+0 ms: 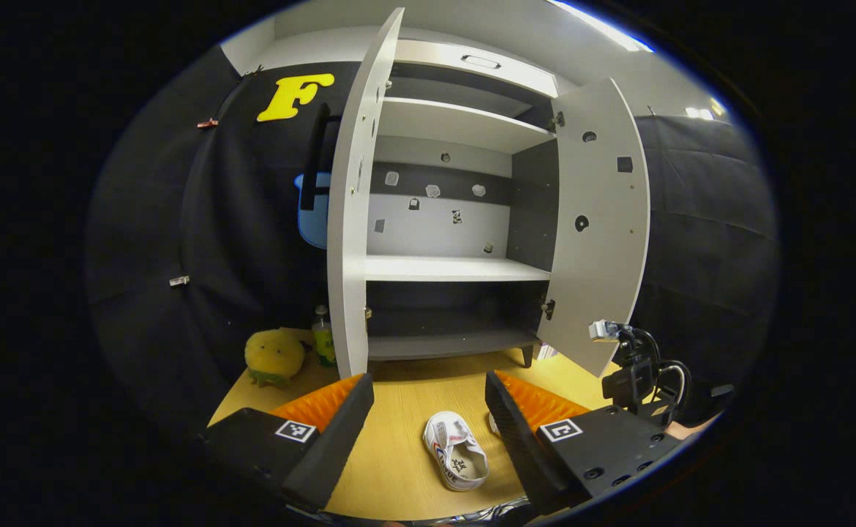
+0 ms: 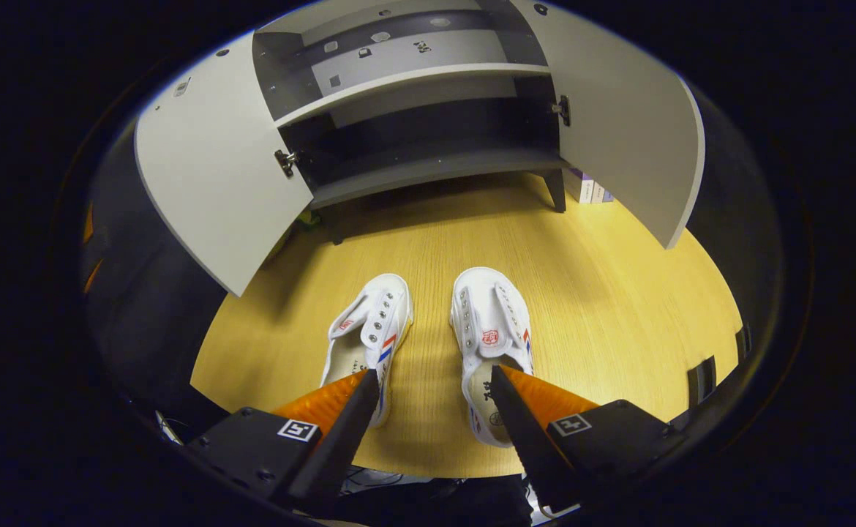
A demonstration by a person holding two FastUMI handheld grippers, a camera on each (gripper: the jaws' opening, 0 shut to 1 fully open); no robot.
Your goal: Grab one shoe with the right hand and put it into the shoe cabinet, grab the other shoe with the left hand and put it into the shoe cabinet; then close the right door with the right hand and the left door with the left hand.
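Note:
Two white canvas shoes with red and blue stripes lie side by side on the wooden floor, toes toward the cabinet: the left shoe (image 2: 366, 333) and the right shoe (image 2: 490, 329). My right gripper (image 2: 434, 375) hovers open just above their heels, one finger over each shoe, holding nothing. In the left gripper view one shoe (image 1: 456, 450) lies between the fingers of my open left gripper (image 1: 428, 380), farther back and higher. The shoe cabinet (image 1: 446, 267) stands with its left door (image 1: 351, 219) and right door (image 1: 600, 219) both swung open, and its bottom shelf (image 2: 435, 165) is bare.
A yellow plush toy (image 1: 274, 356) and a small bottle (image 1: 322, 340) sit on the floor left of the cabinet, behind the left door. Some boxes (image 2: 589, 187) stand by the cabinet's right leg. The body of my right gripper (image 1: 633, 377) shows low at the right.

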